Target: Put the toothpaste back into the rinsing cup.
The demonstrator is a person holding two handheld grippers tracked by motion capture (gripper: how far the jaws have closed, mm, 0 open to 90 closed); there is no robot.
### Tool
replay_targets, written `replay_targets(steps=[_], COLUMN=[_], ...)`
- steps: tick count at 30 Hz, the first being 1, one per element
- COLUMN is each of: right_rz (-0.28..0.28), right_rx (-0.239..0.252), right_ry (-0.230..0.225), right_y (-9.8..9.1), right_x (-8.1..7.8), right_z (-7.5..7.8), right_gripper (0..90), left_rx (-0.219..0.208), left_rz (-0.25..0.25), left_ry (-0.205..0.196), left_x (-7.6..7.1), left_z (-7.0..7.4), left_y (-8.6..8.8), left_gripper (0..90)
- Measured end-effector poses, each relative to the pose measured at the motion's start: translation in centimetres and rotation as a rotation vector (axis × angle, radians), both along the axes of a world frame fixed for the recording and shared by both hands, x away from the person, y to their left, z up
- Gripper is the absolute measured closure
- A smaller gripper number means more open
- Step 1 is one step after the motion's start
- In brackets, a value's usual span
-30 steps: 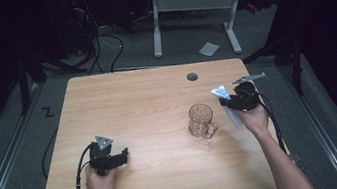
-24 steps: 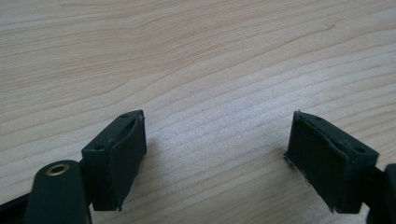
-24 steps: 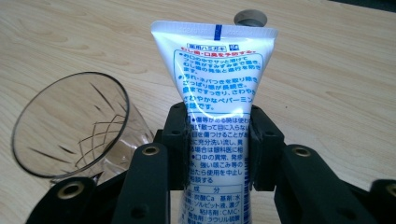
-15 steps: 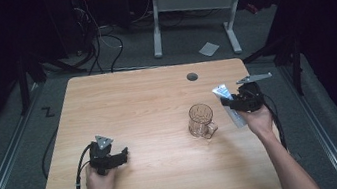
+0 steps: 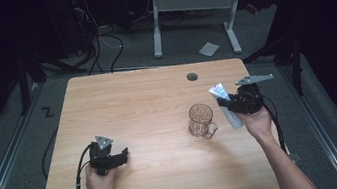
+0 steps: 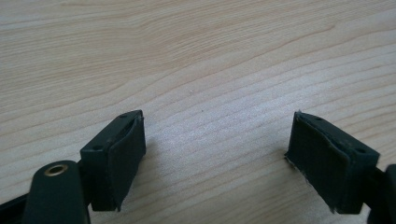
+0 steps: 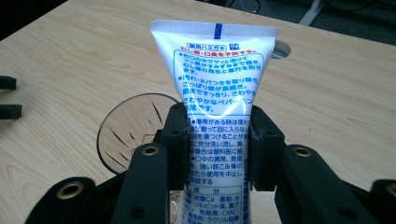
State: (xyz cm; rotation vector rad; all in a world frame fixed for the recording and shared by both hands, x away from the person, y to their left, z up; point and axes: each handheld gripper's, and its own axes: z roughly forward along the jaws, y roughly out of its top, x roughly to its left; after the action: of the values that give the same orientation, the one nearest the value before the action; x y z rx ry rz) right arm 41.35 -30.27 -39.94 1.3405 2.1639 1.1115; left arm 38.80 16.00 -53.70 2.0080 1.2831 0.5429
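White toothpaste tube (image 7: pixel 215 107) clamped in right hand-held gripper (image 7: pixel 217 140), pads pressing both sides, crimped end up, held above the surface (image 5: pixel 143 108) at about 3 o'clock in the high view. Clear glass mug (image 5: pixel 201 120) stands just beside it, toward 9 o'clock, handle at 5 o'clock. Left hand-held gripper (image 5: pixel 110 156) sits at 7 o'clock on the wood, jaws wide apart, nothing between them. Grey cable hole (image 5: pixel 192 77) at 12 o'clock from the mug.
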Motion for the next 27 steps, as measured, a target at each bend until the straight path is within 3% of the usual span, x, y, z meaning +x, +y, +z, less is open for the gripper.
replay_targets(steps=[12, 27], right_rz=[0.052, 0.107], right_rx=[0.028, 0.063], right_ry=[-0.043, -0.089], right_y=[1.5, 3.5], right_x=[-0.5, -0.2], right_z=[1.9, 2.5], right_gripper=[65.4, 65.2], left_rx=[0.001, 0.003], left_rz=[-0.001, -0.001], left_ry=[0.001, 0.000], left_x=[0.0, 0.0], left_z=[0.0, 0.0], left_y=[0.0, 0.0], left_gripper=[19.4, 19.4])
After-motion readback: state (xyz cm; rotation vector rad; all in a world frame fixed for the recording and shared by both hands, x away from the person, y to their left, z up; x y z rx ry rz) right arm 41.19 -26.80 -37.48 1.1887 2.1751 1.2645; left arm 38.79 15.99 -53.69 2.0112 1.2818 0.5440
